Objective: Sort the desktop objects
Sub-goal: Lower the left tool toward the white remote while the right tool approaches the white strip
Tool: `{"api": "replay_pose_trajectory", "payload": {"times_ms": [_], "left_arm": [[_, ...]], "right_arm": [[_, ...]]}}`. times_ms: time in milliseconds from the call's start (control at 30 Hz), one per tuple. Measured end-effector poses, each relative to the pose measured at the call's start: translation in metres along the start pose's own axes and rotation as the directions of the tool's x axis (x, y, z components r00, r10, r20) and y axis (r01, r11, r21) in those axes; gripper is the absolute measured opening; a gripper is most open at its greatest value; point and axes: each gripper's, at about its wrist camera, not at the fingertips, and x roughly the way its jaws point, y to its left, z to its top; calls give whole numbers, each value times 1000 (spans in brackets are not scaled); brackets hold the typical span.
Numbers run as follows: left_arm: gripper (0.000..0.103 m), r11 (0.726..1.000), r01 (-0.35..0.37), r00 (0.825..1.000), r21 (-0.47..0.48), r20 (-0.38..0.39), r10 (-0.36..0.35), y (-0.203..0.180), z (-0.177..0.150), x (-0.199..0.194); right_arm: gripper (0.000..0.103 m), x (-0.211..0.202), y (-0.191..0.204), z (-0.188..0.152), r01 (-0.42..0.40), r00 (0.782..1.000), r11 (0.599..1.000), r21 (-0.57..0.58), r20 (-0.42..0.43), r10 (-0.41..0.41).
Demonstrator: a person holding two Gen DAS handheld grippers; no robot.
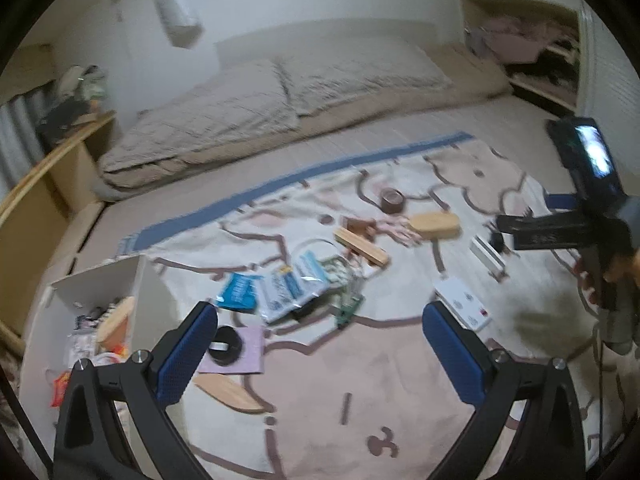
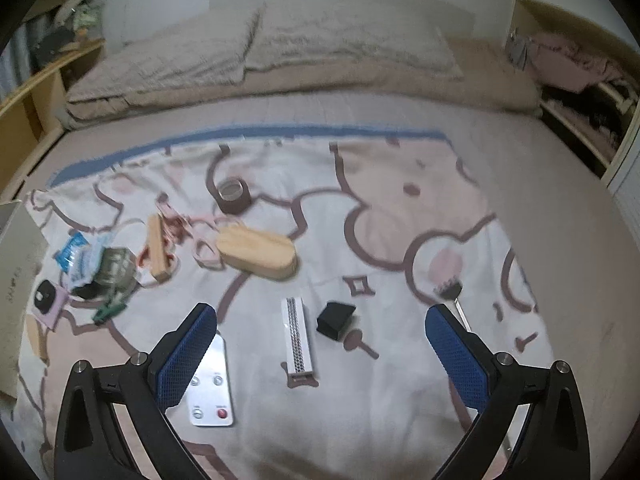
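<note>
Both hand-held grippers are spread wide, nothing held. The white remote (image 2: 211,384) is probably nearest, just ahead-left of the right hand-held gripper (image 2: 320,356), long axis pointing away.

A bedroom in a home — the floor serves as the work surface.

A low mattress (image 1: 400,92) with a rumpled quilt (image 1: 208,120) lies along the white wall; a cartoon-print blanket (image 2: 400,240) covers the floor — wooden shelving (image 1: 60,160) with clutter on one side, a closet nook (image 1: 532,40) holding clothes on the other.
</note>
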Motion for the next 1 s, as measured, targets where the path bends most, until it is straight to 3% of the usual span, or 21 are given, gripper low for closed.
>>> {"api": "replay_pose_trajectory", "payload": {"times_ms": [233,733,1000], "left_arm": [[103,994,85,992,70,-100,-77,-28,-15,32],[103,975,180,974,130,-161,-158,-46,-30,53],[103,964,241,957,114,-195,-217,-57,-32,64]], "right_arm": [[103,37,15,-11,30,994,996,-83,-100,-39],[103,92,58,1,25,978,989,-148,-203,-55],[103,91,66,-15,11,972,970,-244,-225,-67]]}}
